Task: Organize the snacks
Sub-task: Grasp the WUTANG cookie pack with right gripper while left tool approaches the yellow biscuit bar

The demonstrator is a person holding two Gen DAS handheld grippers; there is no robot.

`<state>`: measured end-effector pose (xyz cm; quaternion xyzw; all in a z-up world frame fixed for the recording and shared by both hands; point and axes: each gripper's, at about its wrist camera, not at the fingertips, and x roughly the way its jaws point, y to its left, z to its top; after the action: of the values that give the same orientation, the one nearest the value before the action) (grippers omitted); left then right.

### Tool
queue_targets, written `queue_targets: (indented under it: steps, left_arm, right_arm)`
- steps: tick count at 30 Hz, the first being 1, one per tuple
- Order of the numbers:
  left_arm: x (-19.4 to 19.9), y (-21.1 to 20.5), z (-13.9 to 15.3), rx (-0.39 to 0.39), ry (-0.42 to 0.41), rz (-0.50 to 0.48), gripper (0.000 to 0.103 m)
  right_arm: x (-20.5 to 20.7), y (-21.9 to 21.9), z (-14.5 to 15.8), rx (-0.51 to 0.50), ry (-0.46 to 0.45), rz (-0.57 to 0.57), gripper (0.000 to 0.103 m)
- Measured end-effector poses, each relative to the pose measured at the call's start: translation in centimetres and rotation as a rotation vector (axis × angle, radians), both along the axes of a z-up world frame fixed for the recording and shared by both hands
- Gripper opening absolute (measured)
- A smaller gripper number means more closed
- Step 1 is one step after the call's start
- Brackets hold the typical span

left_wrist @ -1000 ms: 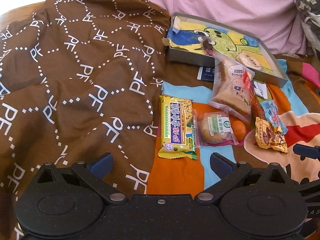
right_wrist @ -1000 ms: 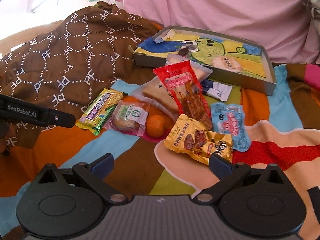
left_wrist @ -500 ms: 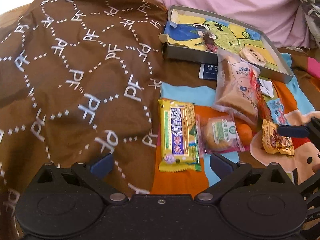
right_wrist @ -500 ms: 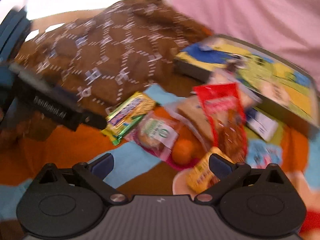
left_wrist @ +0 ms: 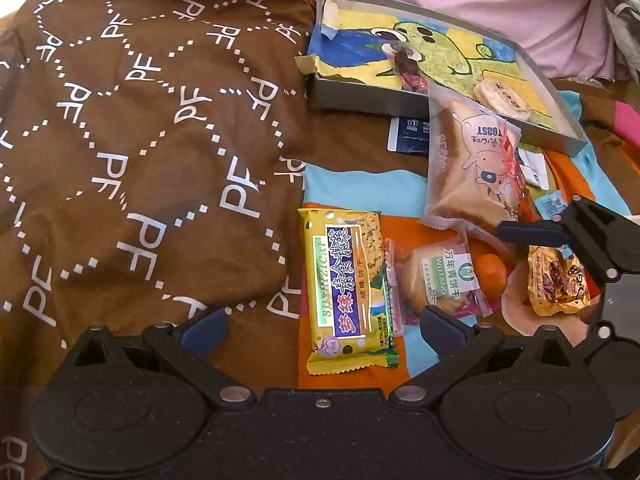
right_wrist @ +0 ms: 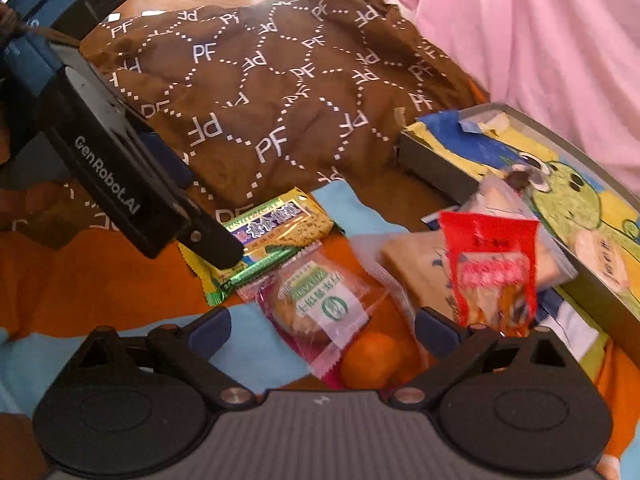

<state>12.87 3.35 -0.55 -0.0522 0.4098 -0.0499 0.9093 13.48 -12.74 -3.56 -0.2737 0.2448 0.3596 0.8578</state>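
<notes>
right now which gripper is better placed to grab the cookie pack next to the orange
Right. The right gripper is open with the cookie pack lying between its fingers, the orange just beside. The left gripper is open too, but it lines up with the yellow cracker pack instead.

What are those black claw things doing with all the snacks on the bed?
A person holds two grippers over a pile of snacks. The left gripper hangs open above the yellow cracker pack. The right gripper hangs open over the round cookie packet and the little orange. Neither holds anything. Two snacks lie in the tray with the green cartoon; the rest are outside it.
</notes>
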Motion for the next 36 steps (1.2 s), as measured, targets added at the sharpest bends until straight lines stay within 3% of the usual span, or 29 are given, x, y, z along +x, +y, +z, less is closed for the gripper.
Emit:
queue_targets:
  steps: [15, 18, 20, 25, 32, 36]
  left_arm:
    - [0.1, -0.3, 0.1, -0.006, 0.022, -0.003, 0.102]
    - [0.1, -0.6, 0.1, -0.01, 0.024, -0.007, 0.102]
    - [0.3, -0.8, 0.1, -0.015, 0.023, -0.013, 0.101]
    - [0.8, -1.6, -0.3, 0.04, 0.037, -0.043, 0.091]
    - [0.9, -1.7, -0.7, 0.095, 0.036, -0.072, 0.083]
    - [1.0, -1.6, -0.7, 0.099, 0.038, -0.072, 0.081]
  right_arm:
    - [0.9, 1.5, -1.1, -0.042, -0.019, 0.042, 0.088]
    - [1.0, 1.2, -1.0, -0.042, -0.013, 0.021, 0.077]
    - [1.0, 0.9, -1.0, -0.048, -0.005, 0.012, 0.076]
    - [0.7, 0.5, -0.7, -0.067, -0.017, 0.012, 0.074]
    - [1.0, 1.6, -0.6, -0.163, -0.059, 0.115, 0.079]
    - [1.1, 2.3, -0.6, -0.184, -0.039, 0.14, 0.068]
